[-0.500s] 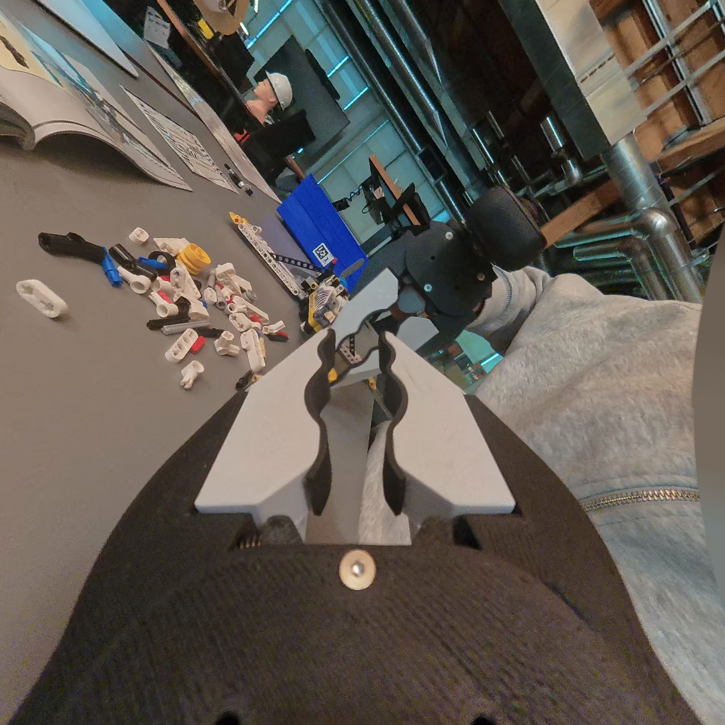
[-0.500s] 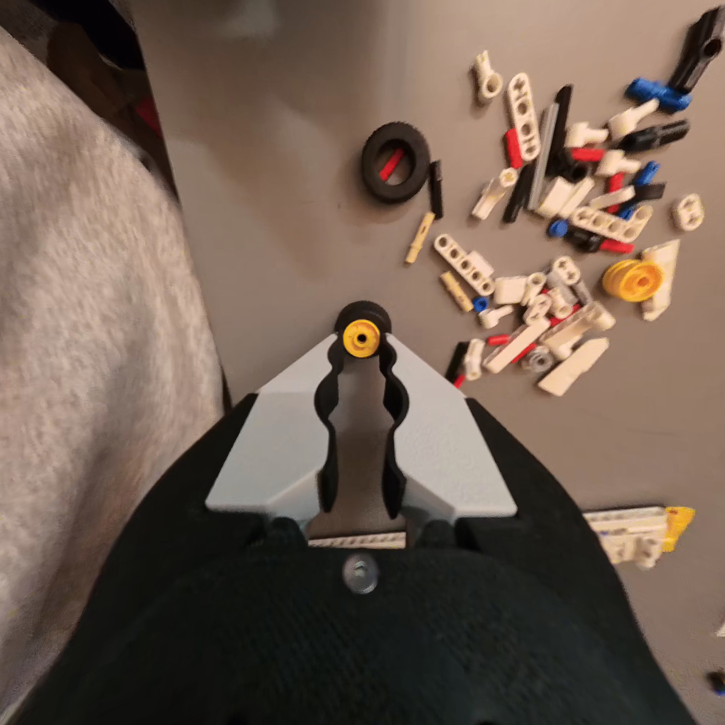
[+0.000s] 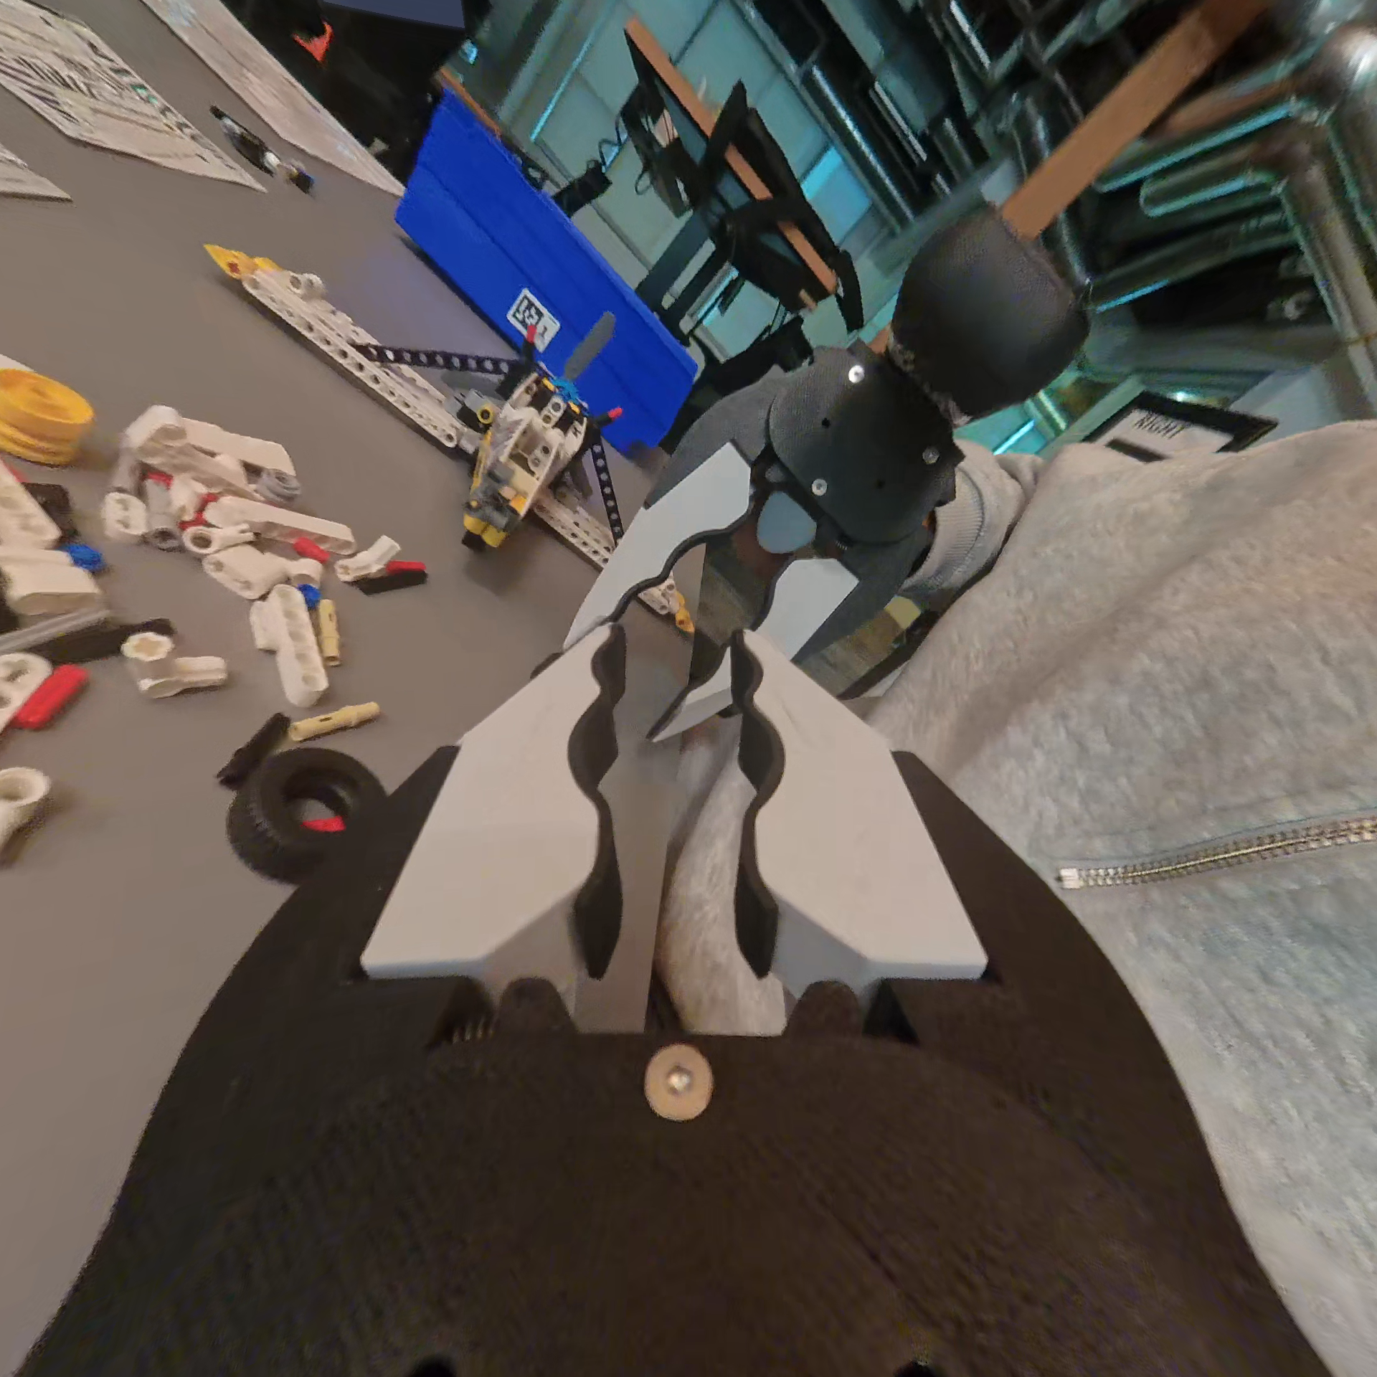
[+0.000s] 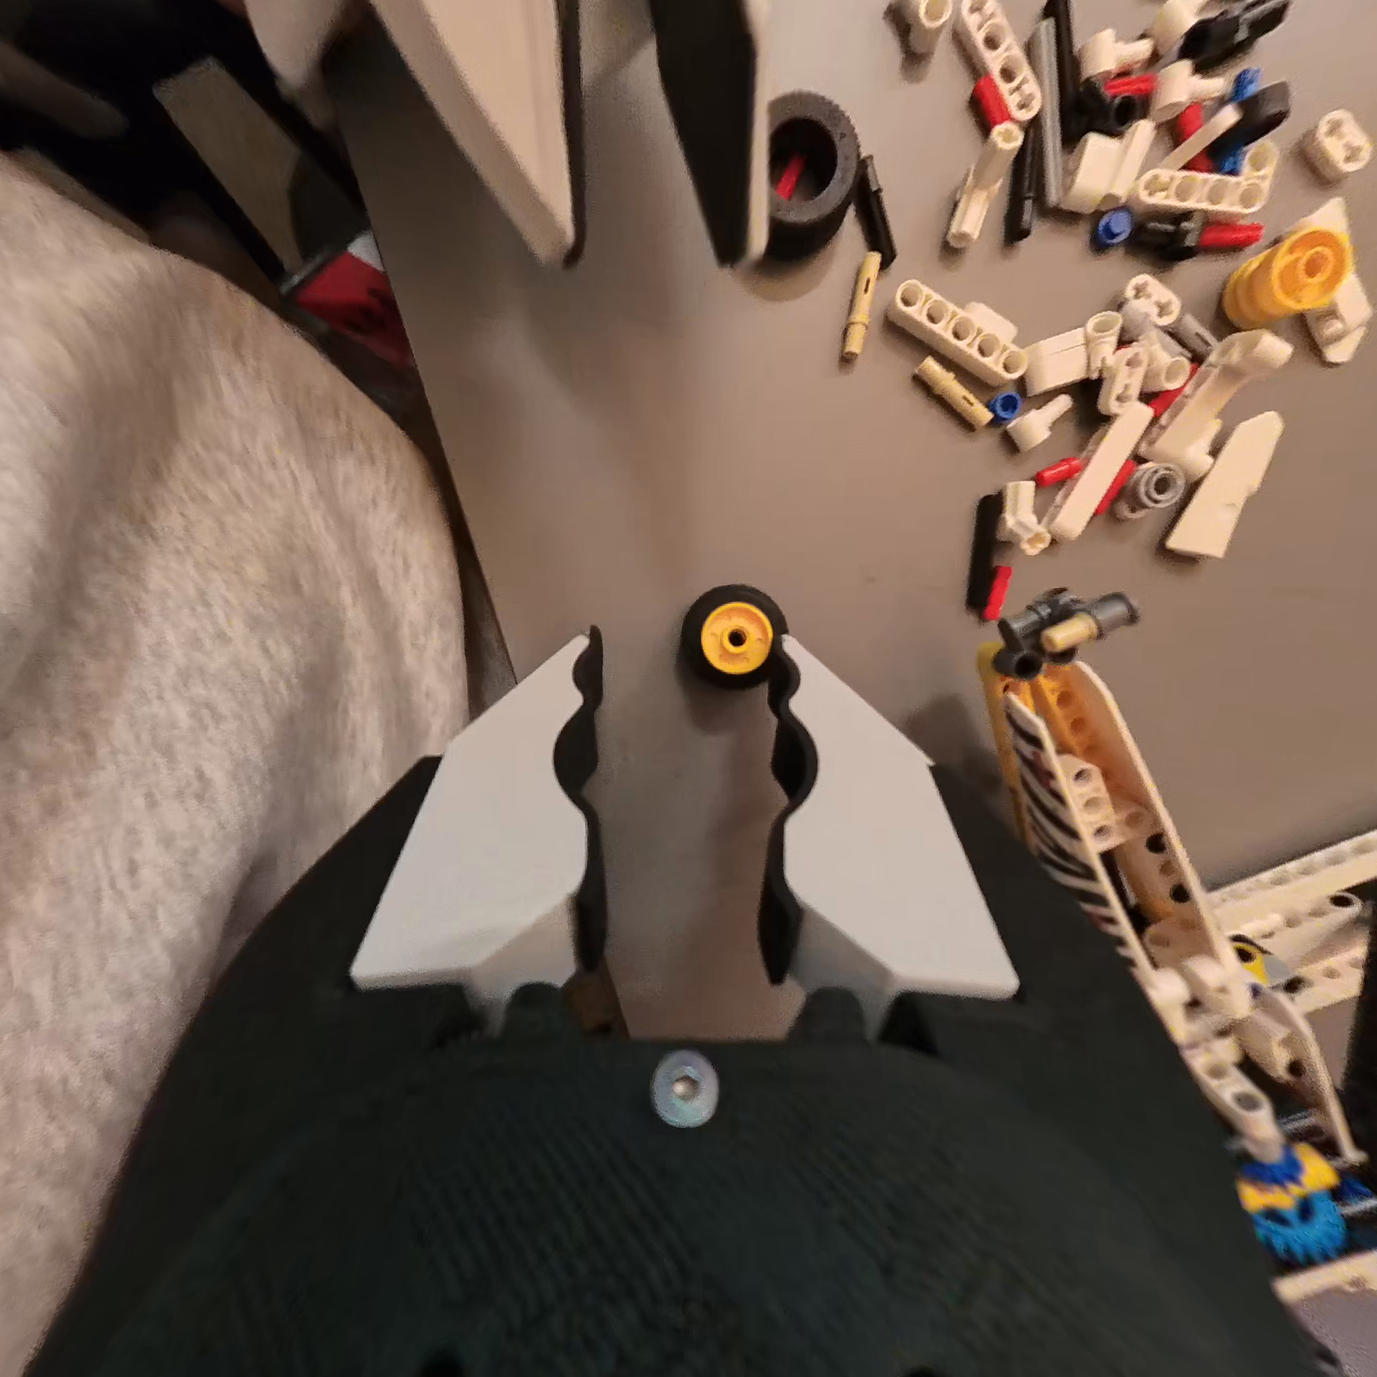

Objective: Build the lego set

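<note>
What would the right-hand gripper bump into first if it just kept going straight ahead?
Probably the small wheel with the yellow hub, just past the open right gripper, close to one fingertip. It looks to be resting on the grey table, though depth is unclear.

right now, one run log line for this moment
right tool open | small yellow-hub wheel on table, at fingertips | left tool open, empty

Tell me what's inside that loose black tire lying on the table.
A small red piece lies inside the black tire; the left gripper's finger covers the tire's near side.
</note>
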Available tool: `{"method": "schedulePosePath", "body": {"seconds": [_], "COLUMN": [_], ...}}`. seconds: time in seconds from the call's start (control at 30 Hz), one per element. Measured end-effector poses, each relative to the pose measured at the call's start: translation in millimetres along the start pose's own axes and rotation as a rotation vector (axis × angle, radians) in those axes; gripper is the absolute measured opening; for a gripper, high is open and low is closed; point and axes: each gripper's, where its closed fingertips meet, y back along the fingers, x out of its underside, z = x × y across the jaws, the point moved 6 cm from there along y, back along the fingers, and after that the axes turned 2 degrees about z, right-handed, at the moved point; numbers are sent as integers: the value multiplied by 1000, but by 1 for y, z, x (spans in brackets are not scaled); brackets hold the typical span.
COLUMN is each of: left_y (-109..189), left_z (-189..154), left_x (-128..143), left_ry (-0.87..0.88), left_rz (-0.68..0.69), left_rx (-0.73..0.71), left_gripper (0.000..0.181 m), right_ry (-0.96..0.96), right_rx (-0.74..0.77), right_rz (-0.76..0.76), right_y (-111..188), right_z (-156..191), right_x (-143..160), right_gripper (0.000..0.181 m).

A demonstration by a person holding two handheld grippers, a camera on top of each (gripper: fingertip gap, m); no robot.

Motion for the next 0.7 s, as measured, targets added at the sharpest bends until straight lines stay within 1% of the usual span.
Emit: {"method": "schedulePosePath", "body": {"seconds": [0.13,0.2,0.27,0.4,0.53,0.6,0.7], "left_y": [-24,-37,-51,-68,-75,-77,-80], "left_z": [-1,1,2,13,17,17,16], "left_x": [12,16,18,23,30,31,32], "left_ry": [-41,-48,-66,-129,-209,-227,-233], "left_rz": [101,137,155,253,327,343,351], "left_rx": [-51,-102,-148,-354,-484,-500,-507], "left_gripper": [29,36,39,39,30,23,18], "right_ry": [-36,-69,-122,-224,-268,-277,-292], "right_rx": [60,71,63,46,96,124,133], "right_rz": [-110,-161,-216,-342,-449,-496,-566], "right_y": [2,3,5,11,15,15,11], "right_z": [1,3,6,11,13,14,15], "right_x": [12,20,28,41,51,54,58], "right_gripper": [53,54,55,53,52,51,48]}}
